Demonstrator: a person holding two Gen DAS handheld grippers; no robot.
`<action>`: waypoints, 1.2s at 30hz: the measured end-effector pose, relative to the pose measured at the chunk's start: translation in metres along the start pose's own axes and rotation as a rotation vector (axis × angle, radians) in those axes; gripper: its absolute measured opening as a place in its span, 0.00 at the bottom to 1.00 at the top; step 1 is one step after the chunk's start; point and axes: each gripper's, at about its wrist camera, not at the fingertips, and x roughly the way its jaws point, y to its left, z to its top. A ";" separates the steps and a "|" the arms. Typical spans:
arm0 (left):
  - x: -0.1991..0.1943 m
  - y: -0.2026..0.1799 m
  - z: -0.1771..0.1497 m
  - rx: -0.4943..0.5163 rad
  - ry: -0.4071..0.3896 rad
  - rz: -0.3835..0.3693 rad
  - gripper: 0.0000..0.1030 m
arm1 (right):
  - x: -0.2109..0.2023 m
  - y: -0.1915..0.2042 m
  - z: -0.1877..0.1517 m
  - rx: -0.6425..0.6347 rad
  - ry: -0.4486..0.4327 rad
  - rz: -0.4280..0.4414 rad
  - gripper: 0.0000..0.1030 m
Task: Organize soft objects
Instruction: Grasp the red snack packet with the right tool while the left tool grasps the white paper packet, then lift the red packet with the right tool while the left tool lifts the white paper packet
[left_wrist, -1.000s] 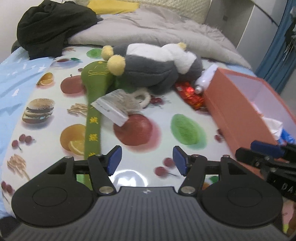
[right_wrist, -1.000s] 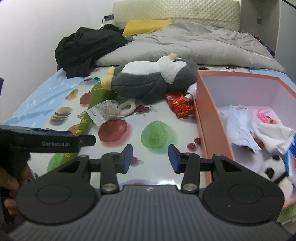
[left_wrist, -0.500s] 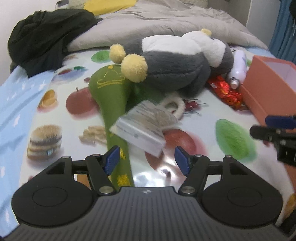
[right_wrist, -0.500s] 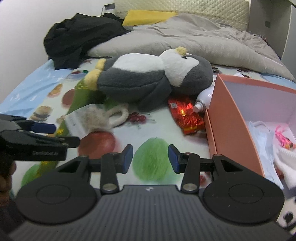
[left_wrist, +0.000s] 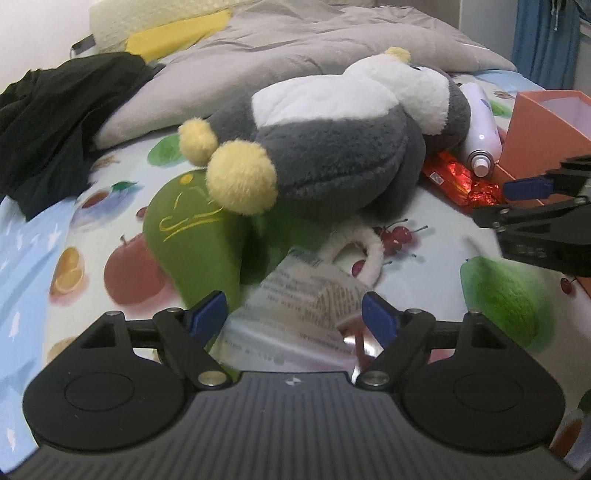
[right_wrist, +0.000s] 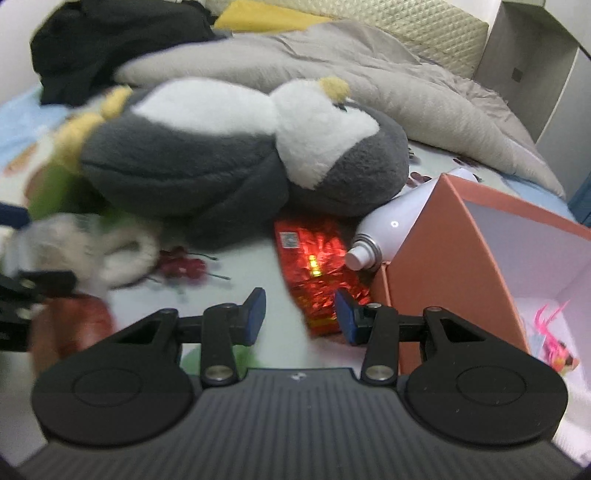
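The big grey-and-white plush penguin with yellow feet (left_wrist: 332, 140) lies on its side across the middle of the bed, on the fruit-printed cover (left_wrist: 424, 236), its head toward the salmon-pink cardboard box (right_wrist: 461, 240) that stands at the bed's right side. It looks light and very squashy; a pinch on the round belly would likely just sink in and slip, so a foot, a flipper fold or the neck seems the better hold, or both grippers together.

Under its feet lies a long green plush stick with yellow embroidery (left_wrist: 192, 236), also soft and floppy, best taken near the thick head end. Lying on it is a clear crinkly plastic packet with print (left_wrist: 306, 295), beside a white fluffy ring (left_wrist: 365, 251).

The left gripper (left_wrist: 294, 316) hovers low over that packet. Its jaws have just been opening and stand wide, with the packet's near end showing in the gap but the pads not pressing on it.

The right gripper (right_wrist: 300, 309) is set at a middling gap with nothing held. It points at a red foil packet (right_wrist: 317, 258) lying just in front of the penguin's belly, next to a white spray bottle (right_wrist: 391, 225) that leans against the box corner. The penguin is near it, just beyond the foil.
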 end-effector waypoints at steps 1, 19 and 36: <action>0.001 -0.001 0.001 0.006 -0.002 -0.011 0.82 | 0.004 0.000 0.000 -0.009 0.001 -0.012 0.43; 0.000 -0.015 -0.005 0.004 -0.009 -0.044 0.39 | 0.003 0.018 -0.010 -0.157 0.012 -0.093 0.14; -0.059 -0.030 -0.047 -0.196 0.011 -0.091 0.33 | -0.074 0.028 -0.052 -0.182 0.033 -0.025 0.12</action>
